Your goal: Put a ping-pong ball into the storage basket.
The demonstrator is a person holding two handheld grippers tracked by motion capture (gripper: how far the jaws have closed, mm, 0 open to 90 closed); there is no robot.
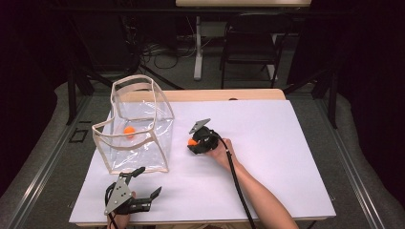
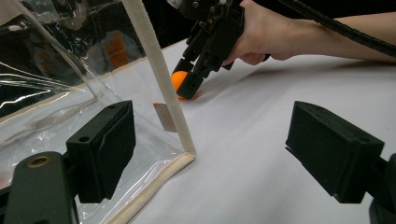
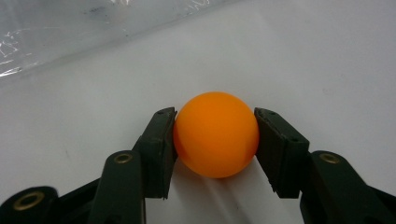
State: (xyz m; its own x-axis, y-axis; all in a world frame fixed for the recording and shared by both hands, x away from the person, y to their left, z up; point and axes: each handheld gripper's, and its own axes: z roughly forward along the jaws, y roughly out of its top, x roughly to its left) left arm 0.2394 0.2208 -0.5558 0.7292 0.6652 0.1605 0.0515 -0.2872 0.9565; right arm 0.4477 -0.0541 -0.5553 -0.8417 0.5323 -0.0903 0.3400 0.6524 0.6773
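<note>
An orange ball [image 3: 215, 140] rests on the white table cover, and my right gripper [image 3: 215, 114] is shut on it, a pad against each side. From above, that ball [image 1: 192, 141] and the right gripper [image 1: 195, 144] lie just right of a clear bag with beige trim [image 1: 125, 138]. The bag stands open, and a second orange ball [image 1: 129, 132] sits inside it. My left gripper [image 1: 149, 181] is open near the table's front left, in front of the bag. Its view looks past the bag's corner trim [image 2: 159, 79] to the right gripper [image 2: 189, 84] and the held ball [image 2: 178, 79].
The white cover [image 1: 267, 143] spreads wide to the right of the hand. A wooden table edge [image 1: 229, 95] runs along the back. Beyond it stand a dark chair [image 1: 250, 43] and a white table leg [image 1: 197, 47] among cables.
</note>
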